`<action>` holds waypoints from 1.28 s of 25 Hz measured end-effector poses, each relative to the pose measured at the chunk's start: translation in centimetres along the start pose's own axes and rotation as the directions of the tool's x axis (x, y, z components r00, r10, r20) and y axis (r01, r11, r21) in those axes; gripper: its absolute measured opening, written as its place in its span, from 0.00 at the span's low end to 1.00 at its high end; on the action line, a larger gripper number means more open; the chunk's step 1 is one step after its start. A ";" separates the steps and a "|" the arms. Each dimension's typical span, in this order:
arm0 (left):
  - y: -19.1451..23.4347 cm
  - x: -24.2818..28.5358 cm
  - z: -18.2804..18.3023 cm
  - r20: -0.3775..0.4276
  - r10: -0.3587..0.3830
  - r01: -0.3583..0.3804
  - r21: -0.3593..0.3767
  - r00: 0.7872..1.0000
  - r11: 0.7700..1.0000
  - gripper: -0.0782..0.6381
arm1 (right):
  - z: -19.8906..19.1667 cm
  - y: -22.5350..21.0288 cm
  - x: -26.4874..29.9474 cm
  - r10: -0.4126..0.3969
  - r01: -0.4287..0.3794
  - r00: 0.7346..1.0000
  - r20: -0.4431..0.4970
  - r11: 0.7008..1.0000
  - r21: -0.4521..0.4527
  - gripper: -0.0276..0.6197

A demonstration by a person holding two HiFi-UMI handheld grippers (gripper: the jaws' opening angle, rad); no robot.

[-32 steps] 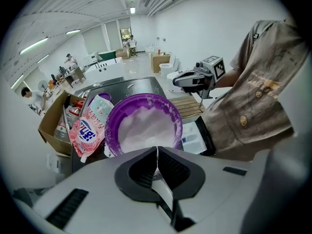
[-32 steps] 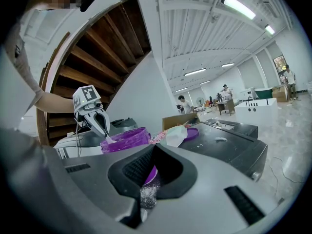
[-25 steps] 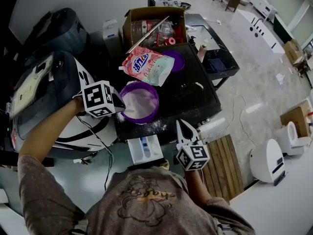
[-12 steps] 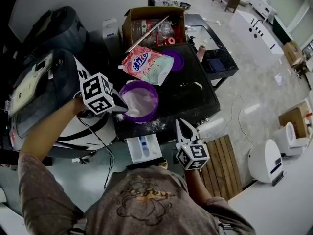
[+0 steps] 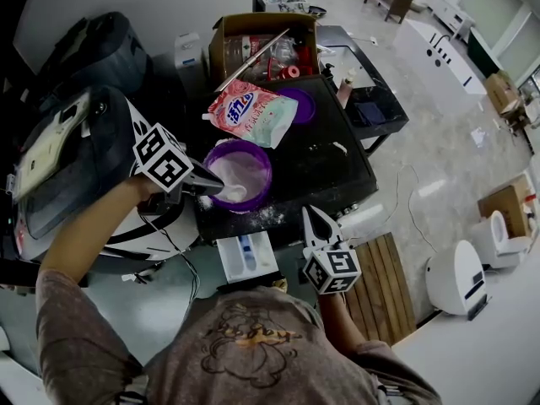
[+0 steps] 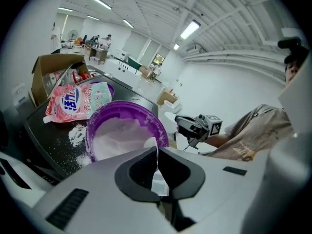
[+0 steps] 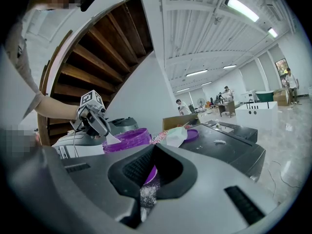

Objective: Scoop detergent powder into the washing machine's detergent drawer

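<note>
Left gripper (image 5: 213,187): jaws pinched on the thin handle of a white scoop (image 5: 233,194). The blade is dipped into the detergent powder (image 5: 245,174) in the purple bowl (image 5: 253,152) on the washing machine (image 5: 325,163). Judged to be the loading stroke, angled low to fill. Detergent drawer (image 5: 247,256) is pulled out just below the bowl, so the carry is short. Right gripper (image 5: 310,219): jaws together, nothing between them, parked beside the drawer and probably out of the way.

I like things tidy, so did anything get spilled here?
Yes. Loose white detergent powder is scattered on the black tabletop right beside the round purple plastic bowl, on the side near the pink detergent bag. It should be inside the bowl, not on the top.
</note>
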State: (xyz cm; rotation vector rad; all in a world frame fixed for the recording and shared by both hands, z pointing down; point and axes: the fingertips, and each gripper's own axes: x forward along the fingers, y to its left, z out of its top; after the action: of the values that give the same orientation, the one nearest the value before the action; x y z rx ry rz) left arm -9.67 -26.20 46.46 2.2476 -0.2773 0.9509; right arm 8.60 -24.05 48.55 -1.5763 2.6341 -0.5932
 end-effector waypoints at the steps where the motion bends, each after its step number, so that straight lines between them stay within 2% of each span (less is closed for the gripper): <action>1: 0.2 -0.1 0.1 0.026 -0.005 0.006 -0.026 1.000 1.000 0.14 | 0.1 0.0 0.0 0.001 -0.001 1.000 0.002 1.000 0.002 0.03; 4: 0.7 -0.6 0.0 0.100 -0.021 0.033 -0.115 0.995 0.993 0.14 | 0.3 0.0 -0.1 -0.009 0.009 1.000 -0.007 1.000 -0.007 0.03; 7: 0.3 -1.0 0.2 0.189 -0.052 0.092 -0.211 0.981 0.973 0.14 | -0.2 -0.1 -0.1 0.003 -0.003 1.000 -0.015 1.000 -0.018 0.03; 11: 0.5 -2.0 0.5 0.324 -0.043 0.147 -0.306 0.945 0.941 0.14 | 0.1 0.3 0.0 0.013 -0.013 1.000 -0.019 1.000 -0.027 0.03; 14: 0.6 -2.9 0.9 0.410 -0.018 0.162 -0.319 0.912 0.934 0.14 | 0.1 0.5 0.0 0.022 -0.023 0.999 -0.027 0.999 -0.034 0.03; 15: 0.4 -3.1 0.9 0.443 -0.016 0.190 -0.353 0.896 0.916 0.14 | 0.3 0.6 0.0 0.024 -0.025 0.999 -0.028 0.999 -0.034 0.03; 17: -0.2 -3.2 0.7 0.511 -0.008 0.268 -0.438 0.860 0.858 0.14 | 0.0 0.7 0.1 0.042 -0.043 0.999 -0.033 0.998 -0.036 0.03; 18: -0.2 -3.4 0.6 0.534 0.009 0.281 -0.458 0.845 0.843 0.14 | -0.2 0.8 0.1 0.053 -0.054 0.998 -0.037 0.998 -0.038 0.03; 20: 0.2 -3.8 0.4 0.573 0.053 0.282 -0.479 0.818 0.831 0.14 | -0.3 0.9 0.2 0.071 -0.073 0.996 -0.045 0.996 -0.044 0.03; 22: -0.2 -3.9 0.4 0.627 0.082 0.344 -0.527 0.775 0.777 0.14 | -0.2 1.2 0.4 0.084 -0.087 0.995 -0.053 0.995 -0.051 0.03; 23: -0.2 -4.0 0.3 0.647 0.100 0.362 -0.540 0.756 0.760 0.14 | -0.1 1.3 0.4 0.090 -0.093 0.994 -0.058 0.994 -0.056 0.03; 32: 0.2 -3.9 -0.7 0.772 0.255 0.460 -0.572 0.583 0.679 0.14 | -0.6 2.4 0.2 0.160 -0.167 0.982 -0.096 0.983 -0.076 0.03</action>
State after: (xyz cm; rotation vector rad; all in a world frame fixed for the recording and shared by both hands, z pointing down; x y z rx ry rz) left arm -12.91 -26.19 44.19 1.6933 -0.7594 -0.3800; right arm 6.37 -23.04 48.39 -1.3633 2.8541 -0.5636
